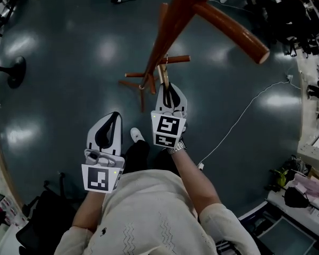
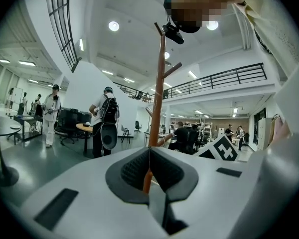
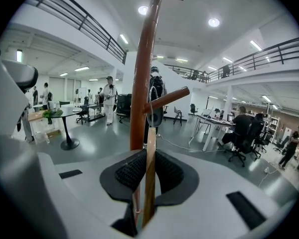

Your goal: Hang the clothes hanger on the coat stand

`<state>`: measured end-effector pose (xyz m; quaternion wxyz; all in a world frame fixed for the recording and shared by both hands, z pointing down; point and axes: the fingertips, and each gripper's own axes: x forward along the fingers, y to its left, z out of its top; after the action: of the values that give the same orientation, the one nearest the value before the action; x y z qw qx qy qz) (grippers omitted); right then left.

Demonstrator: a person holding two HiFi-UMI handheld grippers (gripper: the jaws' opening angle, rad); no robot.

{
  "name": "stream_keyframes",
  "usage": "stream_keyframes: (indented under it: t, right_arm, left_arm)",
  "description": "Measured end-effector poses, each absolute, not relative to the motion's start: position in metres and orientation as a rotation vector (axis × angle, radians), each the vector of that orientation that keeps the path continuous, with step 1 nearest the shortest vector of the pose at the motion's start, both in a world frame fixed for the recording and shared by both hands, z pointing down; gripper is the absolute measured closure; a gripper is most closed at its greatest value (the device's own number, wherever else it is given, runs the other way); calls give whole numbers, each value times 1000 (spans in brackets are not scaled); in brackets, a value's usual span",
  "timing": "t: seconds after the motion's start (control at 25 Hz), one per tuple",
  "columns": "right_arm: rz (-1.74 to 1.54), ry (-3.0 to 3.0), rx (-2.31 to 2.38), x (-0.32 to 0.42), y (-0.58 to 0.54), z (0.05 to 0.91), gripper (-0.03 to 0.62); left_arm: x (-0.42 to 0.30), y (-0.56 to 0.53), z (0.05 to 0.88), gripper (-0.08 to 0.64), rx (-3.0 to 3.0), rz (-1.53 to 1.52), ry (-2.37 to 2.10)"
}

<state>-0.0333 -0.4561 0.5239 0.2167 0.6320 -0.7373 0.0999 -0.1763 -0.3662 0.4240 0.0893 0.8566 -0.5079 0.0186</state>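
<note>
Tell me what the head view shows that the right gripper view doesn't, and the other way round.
Only the head view: the left gripper, shut and held off to the side with nothing in it, and the base legs of the coat stand on the floor. Only the right gripper view: the right gripper shut on the pale wooden bar of the clothes hanger, and people standing by desks behind. Both: the coat stand's brown pole close in front of the held clothes hanger.

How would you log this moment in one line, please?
right gripper: shut on hanger; left gripper: shut, empty; hanger: beside coat stand
</note>
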Motion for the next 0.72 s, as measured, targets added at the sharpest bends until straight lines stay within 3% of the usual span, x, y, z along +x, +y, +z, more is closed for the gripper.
stream_keyframes:
  t: [0.72]
  right_arm:
    - [178,-2216,1634,-40,-463,557,522]
  left_arm:
    - [-186,-350,440,546,2521,110,-1529]
